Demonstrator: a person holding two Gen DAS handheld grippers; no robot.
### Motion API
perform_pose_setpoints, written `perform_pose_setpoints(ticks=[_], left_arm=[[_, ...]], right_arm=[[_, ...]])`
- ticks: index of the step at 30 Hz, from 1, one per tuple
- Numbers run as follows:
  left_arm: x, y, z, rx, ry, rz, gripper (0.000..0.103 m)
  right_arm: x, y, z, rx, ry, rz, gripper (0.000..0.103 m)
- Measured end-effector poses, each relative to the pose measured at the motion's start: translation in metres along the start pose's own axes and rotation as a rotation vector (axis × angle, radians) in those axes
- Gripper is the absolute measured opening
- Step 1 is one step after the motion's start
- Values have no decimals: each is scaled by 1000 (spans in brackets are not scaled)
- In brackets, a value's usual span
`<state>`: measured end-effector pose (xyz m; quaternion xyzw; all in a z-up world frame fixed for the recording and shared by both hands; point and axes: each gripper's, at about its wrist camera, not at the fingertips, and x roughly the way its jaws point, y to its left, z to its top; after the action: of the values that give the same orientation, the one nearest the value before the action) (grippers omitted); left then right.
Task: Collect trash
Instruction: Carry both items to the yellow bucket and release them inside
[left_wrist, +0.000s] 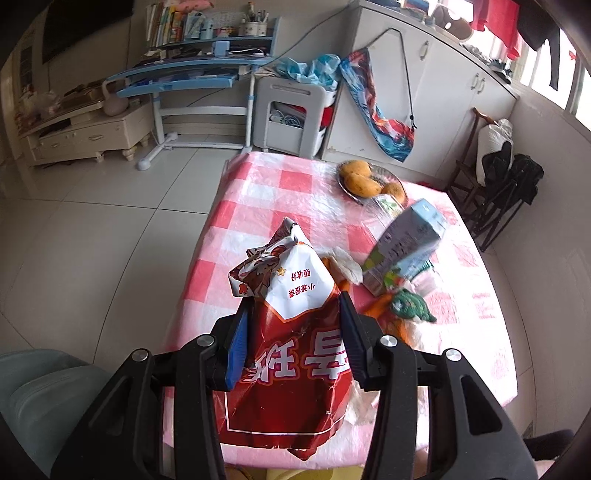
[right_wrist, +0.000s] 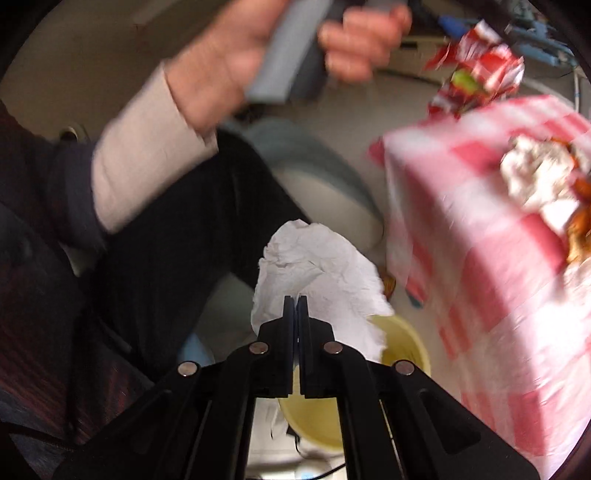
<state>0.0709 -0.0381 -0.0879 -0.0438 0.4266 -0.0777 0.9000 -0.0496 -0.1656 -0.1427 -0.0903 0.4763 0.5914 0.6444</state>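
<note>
Left tool (left_wrist: 295, 317) pinches a red and white snack bag (left_wrist: 291, 332) between its pads, held above the table (left_wrist: 258, 192) w/ pink check cloth. Near it on the table: milk carton (left_wrist: 406, 243), tissue and orange peel. Right tool (right_wrist: 295, 306) has its fingers pressed together on a crumpled white tissue (right_wrist: 314, 266), over a yellow bin (right_wrist: 402, 350) on the floor beside the table.
</note>
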Motion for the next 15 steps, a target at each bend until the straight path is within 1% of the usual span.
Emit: perform_pose_setpoints(ticks=[3, 4, 5, 7, 10, 12, 13, 15], left_arm=[[-1, -11, -12, 34, 29, -7, 43], [-3, -15, -16, 44, 33, -11, 43], [-5, -19, -21, 53, 37, -15, 43], [-9, -23, -37, 51, 56, -29, 43], [-9, -30, -69, 46, 119, -60, 43], [-8, -35, -84, 53, 151, -62, 43], [-6, -37, -96, 53, 178, -68, 43], [-5, -41, -112, 53, 214, -71, 43]], right_arm=[[24, -7, -5, 8, 121, -59, 4], [28, -8, -6, 10, 146, -79, 14], [29, -10, -7, 9, 164, -93, 32], [29, -8, -9, -5, 180, -118, 52], [21, -3, -13, -22, 196, -148, 52], [11, -7, -15, -24, 215, -203, 52], [5, -7, -25, -22, 219, -230, 52], [-11, -13, -32, -10, 214, -269, 52]])
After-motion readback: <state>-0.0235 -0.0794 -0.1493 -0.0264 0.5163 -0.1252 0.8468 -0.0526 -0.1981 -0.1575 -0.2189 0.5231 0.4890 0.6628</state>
